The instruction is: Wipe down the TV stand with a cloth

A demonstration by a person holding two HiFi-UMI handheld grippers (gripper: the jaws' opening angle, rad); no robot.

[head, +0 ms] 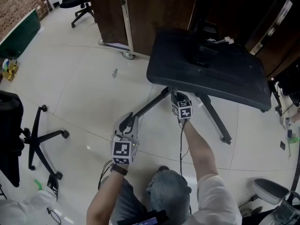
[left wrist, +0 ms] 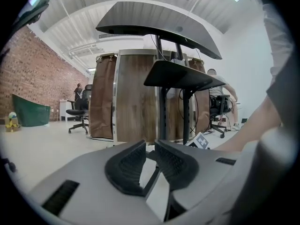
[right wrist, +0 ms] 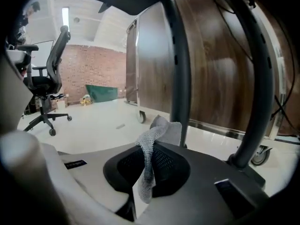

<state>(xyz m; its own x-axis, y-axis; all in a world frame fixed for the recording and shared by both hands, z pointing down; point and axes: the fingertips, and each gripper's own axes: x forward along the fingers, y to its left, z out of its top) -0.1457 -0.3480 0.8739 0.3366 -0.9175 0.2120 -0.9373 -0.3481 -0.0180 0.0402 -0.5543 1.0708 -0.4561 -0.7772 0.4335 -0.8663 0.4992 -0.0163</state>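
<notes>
Black and broad, the one TV stand (head: pixel 206 67) fills the upper right of the head view, its flat top tilted over two splayed legs on the pale floor (head: pixel 84 93). The right claw (head: pixel 177 97) reaches under the front edge of that top, where the legs meet, and the left claw (head: pixel 126 122) hangs lower, beside the left leg. Two office chairs show, one (head: pixel 77 3) far off at the upper left and one (head: pixel 28 139) near the left edge. In the left gripper view the left claw (left wrist: pixel 150 146) has its two ribbed pads drawn together with nothing between them, and beyond it the stand (left wrist: pixel 180 76) shows two dark shelves, one above the other, before brown wooden panels (left wrist: pixel 136 97). In the right gripper view the right claw (right wrist: pixel 152 149) is clamped on the single grey cloth (right wrist: pixel 161 130), whose free end rises above the pads, right beside one of the stand's two dark uprights (right wrist: pixel 180 78); whether it touches I cannot tell.
</notes>
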